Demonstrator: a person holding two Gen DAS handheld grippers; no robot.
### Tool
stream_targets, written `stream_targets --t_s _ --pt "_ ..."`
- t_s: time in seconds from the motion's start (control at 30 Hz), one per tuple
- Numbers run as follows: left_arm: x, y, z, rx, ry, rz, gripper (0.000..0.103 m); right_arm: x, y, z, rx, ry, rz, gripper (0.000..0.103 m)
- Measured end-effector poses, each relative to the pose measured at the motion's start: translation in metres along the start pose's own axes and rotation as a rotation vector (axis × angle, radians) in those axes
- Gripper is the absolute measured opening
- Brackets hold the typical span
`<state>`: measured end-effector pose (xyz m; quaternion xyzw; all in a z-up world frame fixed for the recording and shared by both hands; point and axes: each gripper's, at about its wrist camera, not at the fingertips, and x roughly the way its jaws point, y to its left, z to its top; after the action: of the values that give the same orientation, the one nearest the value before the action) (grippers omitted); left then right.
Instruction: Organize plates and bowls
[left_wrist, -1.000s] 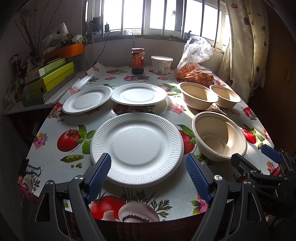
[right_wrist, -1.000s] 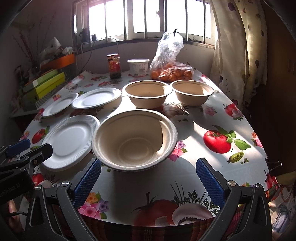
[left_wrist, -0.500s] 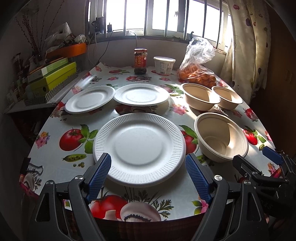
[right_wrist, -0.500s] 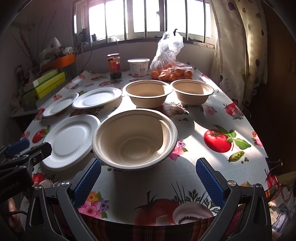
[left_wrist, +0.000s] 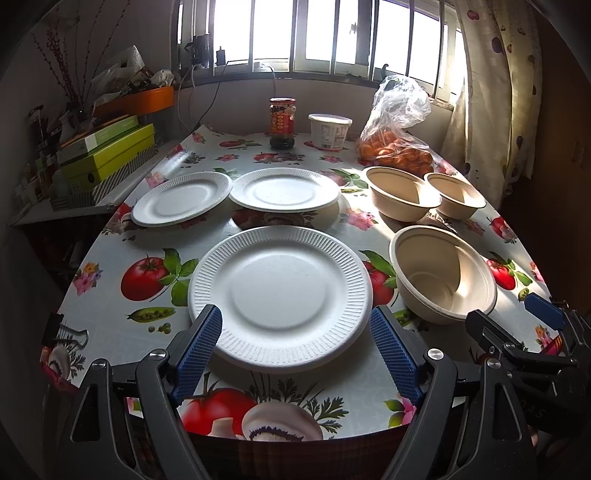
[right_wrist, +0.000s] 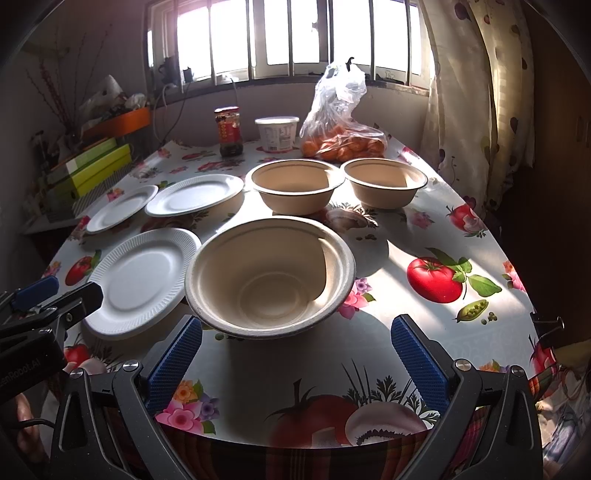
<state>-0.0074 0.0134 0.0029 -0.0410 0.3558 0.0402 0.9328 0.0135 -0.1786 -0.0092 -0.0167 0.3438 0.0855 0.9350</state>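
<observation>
On the fruit-print tablecloth (left_wrist: 110, 317), white plates (left_wrist: 280, 295) face barred windows (left_wrist: 325, 33).

The left gripper (left_wrist: 295, 336) is a little farther back and higher than a second ago. The near plate (left_wrist: 279, 297) sits a bit farther from its blue fingers (left_wrist: 197, 347), and more of the window shows. The near bowl (right_wrist: 269, 275) looks a tiny bit lower in the right gripper's (right_wrist: 295, 354) view.
</observation>
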Motion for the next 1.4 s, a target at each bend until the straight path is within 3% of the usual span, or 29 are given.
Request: stream_targets --t_s 1.03,1.17,1.33,1.4 --pt "-0.005 0.001 0.005 -0.001 -0.014 0.017 0.083 0.000 0.004 0.002 0.002 -0.003 0.012 0.103" --pt "-0.009 0.005 0.007 -0.006 -0.024 0.028 0.083 -0.003 0.009 0.007 -0.004 -0.025 0.042 0.103" --pt "-0.013 0.026 0.011 -0.049 -0.024 0.026 0.083 -0.002 0.019 0.028 -0.066 -0.052 0.142 0.103" --pt "-0.013 0.038 0.010 -0.074 -0.023 0.042 0.083 -0.001 0.027 0.035 -0.106 -0.070 0.129 0.103"
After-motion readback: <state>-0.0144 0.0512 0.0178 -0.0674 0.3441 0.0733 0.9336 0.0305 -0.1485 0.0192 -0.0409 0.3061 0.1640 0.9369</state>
